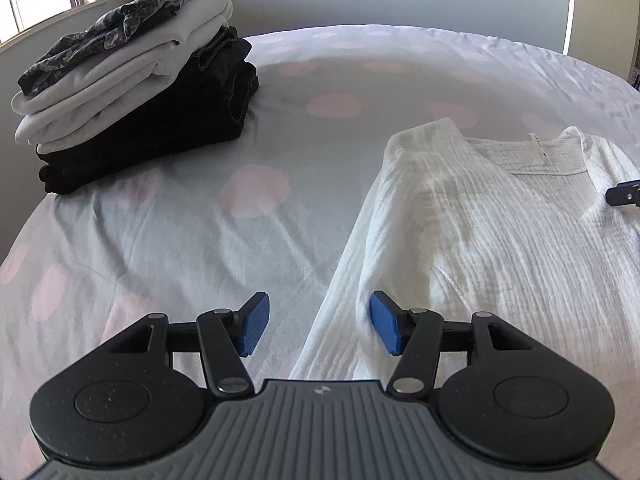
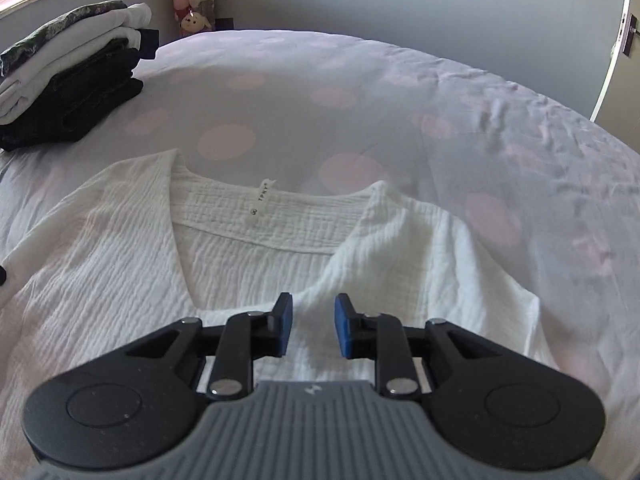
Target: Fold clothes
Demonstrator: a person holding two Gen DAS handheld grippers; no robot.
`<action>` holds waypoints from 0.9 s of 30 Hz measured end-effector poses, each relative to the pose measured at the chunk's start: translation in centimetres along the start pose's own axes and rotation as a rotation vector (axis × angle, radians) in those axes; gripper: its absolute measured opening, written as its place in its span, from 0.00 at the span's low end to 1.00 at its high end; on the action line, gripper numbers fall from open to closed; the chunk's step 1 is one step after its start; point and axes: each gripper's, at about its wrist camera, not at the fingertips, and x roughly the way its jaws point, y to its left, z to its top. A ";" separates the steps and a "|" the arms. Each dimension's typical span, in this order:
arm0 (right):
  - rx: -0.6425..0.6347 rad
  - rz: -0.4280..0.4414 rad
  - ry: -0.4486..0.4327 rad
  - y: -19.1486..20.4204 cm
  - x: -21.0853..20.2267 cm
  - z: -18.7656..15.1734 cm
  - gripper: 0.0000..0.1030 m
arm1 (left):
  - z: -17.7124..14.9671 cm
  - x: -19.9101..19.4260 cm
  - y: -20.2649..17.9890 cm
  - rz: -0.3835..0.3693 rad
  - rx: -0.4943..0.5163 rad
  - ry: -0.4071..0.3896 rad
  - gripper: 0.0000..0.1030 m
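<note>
A white blouse (image 2: 248,280) lies flat on the dotted bedspread (image 2: 440,128), filling the lower middle of the right wrist view. The right gripper (image 2: 313,330) hangs over its front and the left gripper (image 1: 318,322) over its left edge, both with jaws apart and empty. A stack of folded clothes (image 1: 132,92) sits upper left.

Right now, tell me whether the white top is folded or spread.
Spread. The white top lies flat on the bed, neckline and label showing, no fold across the body.
</note>
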 end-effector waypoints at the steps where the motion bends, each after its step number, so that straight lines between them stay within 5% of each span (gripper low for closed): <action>1: -0.010 -0.029 0.046 0.3 1.1 -0.2 0.21 | 0.0 0.0 0.0 -0.002 0.000 0.000 0.64; 9: -0.040 -0.055 0.132 0.2 0.6 -0.7 0.21 | 0.0 0.4 -0.5 -0.007 0.011 0.004 0.64; 14: 0.006 -0.049 0.028 -0.1 -0.6 1.7 0.21 | 0.1 0.2 -0.5 -0.008 0.009 -0.003 0.64; 20: 0.077 -0.037 0.029 0.3 1.4 3.4 0.21 | 0.0 0.4 -0.3 -0.014 0.007 0.001 0.64; 23: 0.120 -0.051 0.019 0.1 2.1 3.3 0.06 | 0.0 0.6 -0.1 -0.017 0.000 0.005 0.64; 27: 0.186 -0.014 -0.056 -0.6 1.2 3.2 0.07 | 0.0 0.9 0.0 -0.020 -0.007 0.008 0.64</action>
